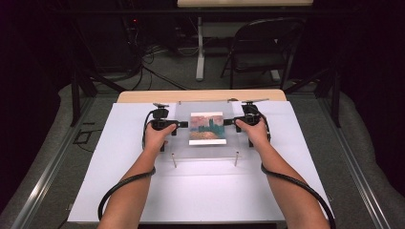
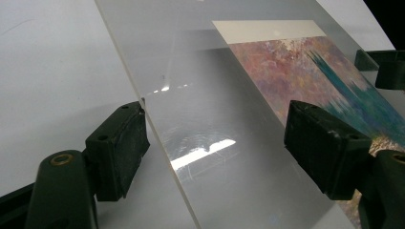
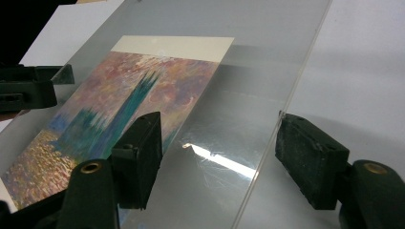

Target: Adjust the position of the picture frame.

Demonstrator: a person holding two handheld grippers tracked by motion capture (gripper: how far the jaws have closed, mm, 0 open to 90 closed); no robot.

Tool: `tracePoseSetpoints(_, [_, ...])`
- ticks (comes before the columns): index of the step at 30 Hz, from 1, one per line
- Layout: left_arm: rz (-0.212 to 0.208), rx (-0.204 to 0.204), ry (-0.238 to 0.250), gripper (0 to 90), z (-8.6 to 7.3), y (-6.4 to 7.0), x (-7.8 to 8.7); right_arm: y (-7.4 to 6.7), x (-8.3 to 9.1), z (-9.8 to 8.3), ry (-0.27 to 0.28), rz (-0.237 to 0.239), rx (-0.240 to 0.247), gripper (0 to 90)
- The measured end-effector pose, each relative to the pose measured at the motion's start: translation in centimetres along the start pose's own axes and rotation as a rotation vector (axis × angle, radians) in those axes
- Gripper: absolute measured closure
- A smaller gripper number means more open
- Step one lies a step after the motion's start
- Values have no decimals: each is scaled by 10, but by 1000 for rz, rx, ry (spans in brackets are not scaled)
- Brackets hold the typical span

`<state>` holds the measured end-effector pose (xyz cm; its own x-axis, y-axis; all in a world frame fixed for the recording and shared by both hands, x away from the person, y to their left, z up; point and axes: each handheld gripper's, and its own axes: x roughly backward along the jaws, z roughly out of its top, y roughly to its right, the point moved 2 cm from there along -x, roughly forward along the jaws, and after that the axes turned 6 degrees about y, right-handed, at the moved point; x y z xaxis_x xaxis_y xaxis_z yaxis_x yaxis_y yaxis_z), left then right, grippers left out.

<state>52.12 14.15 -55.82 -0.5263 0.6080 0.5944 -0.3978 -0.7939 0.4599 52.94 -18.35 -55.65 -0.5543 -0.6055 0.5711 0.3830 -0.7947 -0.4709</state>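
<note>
High view first, going left to right: the white board (image 1: 119, 143) covers most of the table, and the left gripper (image 1: 177, 125) sits left of centre, held in the person's left hand (image 1: 156, 136), pointing right at the edge of a clear acrylic sheet (image 1: 179, 140). That sheet sits in the middle of the frame on small metal standoffs (image 1: 174, 161), and it lies over a painted print (image 1: 207, 128), pink and orange sky with a teal tower shape. Right of centre the right gripper (image 1: 229, 122) comes at the sheet's opposite edge, with the right hand (image 1: 255, 132) behind it.

Left gripper view: its jaws stand wide. One pad sits at lower left, off the sheet and just beside its edge, the other at lower right above the sheet's face near the print (image 2: 325, 76). The sheet's edge runs between them, and neither pad looks to be pressing on it.

Right gripper view: same deal, mirrored. One pad is at lower left over the print (image 3: 110, 114), the other at lower right out past the sheet's edge, over the white board (image 3: 363, 71). Jaws wide, sheet edge between them, no squeeze visible. The left gripper (image 3: 26, 88) shows at the far left edge of the frame.
</note>
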Motion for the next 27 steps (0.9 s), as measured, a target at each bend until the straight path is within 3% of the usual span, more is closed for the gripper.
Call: tracePoseSetpoints(27, [65,37,-16,229,3,8,-2,-8,-2,2,-1,-59,-19,316])
